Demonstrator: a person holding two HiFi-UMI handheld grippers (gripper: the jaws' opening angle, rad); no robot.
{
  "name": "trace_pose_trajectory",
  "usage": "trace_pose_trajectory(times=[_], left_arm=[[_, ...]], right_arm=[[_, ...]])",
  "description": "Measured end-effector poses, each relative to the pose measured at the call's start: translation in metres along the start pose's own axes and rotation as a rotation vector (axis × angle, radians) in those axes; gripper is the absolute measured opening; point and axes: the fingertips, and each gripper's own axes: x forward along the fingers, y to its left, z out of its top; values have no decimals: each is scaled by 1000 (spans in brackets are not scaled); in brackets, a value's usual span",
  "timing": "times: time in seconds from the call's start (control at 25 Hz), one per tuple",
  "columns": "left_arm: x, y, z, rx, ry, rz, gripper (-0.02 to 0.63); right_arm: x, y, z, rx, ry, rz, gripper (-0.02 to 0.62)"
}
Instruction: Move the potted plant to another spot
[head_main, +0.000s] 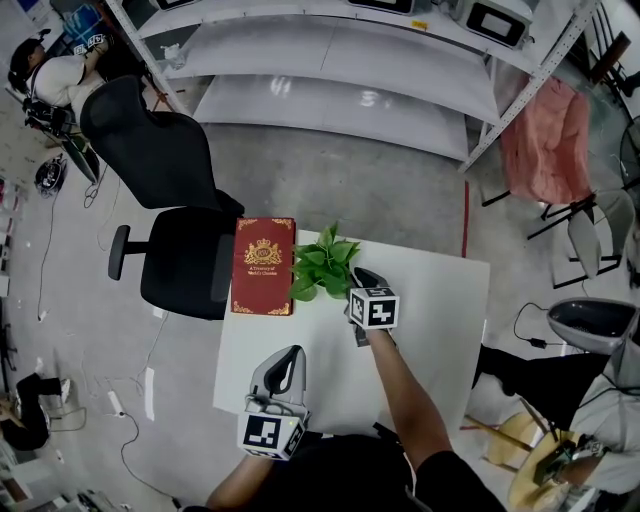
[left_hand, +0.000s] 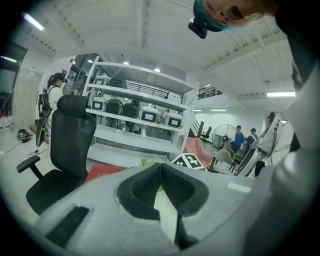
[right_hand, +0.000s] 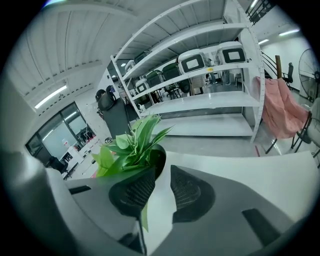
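A potted plant (head_main: 320, 265) with green leaves stands near the back edge of the white table (head_main: 440, 330), just right of a red book (head_main: 264, 265). My right gripper (head_main: 357, 277) reaches it from the right. In the right gripper view the leaves (right_hand: 129, 146) rise over the left jaw. The pot's white rim (right_hand: 163, 172) sits between the two pads, so the right gripper (right_hand: 161, 175) is shut on it. One leaf hangs down in the gap. My left gripper (head_main: 292, 354) rests near the table's front with its tips together (left_hand: 160, 167) and holds nothing.
A black office chair (head_main: 170, 200) stands left of the table, close to the book. White metal shelving (head_main: 350, 70) runs along the back. A pink cloth (head_main: 545, 135) hangs over a chair at the right. Other people are at the far left and lower right.
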Motion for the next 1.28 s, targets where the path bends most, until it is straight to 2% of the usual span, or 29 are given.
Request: trace_pose_trajectory(times=[0.4, 0.64, 0.8, 1.28], left_arm=[[-1, 3, -4, -5, 4, 9, 17], [-3, 4, -6, -11, 4, 13, 17], [-4, 3, -6, -12, 3, 8, 17], [-8, 3, -8, -19, 7, 11, 17]], right_arm=[[14, 2, -1, 7, 35, -5, 58], [14, -3, -2, 54, 31, -37, 54], [12, -5, -4, 70, 28, -56, 27], [9, -8, -7, 124, 47, -62, 17]])
